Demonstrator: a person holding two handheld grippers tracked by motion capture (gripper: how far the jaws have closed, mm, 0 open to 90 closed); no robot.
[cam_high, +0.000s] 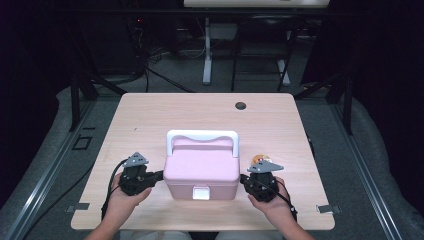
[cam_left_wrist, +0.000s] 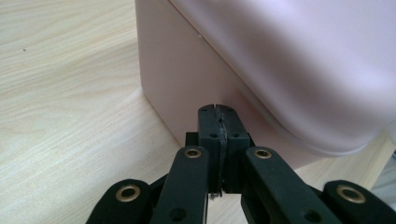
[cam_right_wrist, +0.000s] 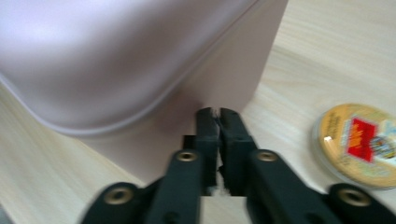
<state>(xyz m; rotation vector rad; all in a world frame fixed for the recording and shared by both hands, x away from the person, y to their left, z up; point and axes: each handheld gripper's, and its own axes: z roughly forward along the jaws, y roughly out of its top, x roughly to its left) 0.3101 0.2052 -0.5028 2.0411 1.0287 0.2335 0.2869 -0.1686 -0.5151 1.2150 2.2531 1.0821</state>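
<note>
A pink box (cam_high: 202, 170) sits on the desk (cam_high: 150, 115). Left claw (cam_high: 159, 175) and right claw (cam_high: 243, 178), both closed together and empty, flank its sides.

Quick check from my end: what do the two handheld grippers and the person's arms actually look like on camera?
Both are black. The left gripper and right gripper each carry a grey three-cornered plate on top and trail a black cable back past the wrist. Close up, each has two black linkage arms with brass-coloured rivets, ending in flat black pads. The person's forearms are bare, with no sleeves in sight.
</note>
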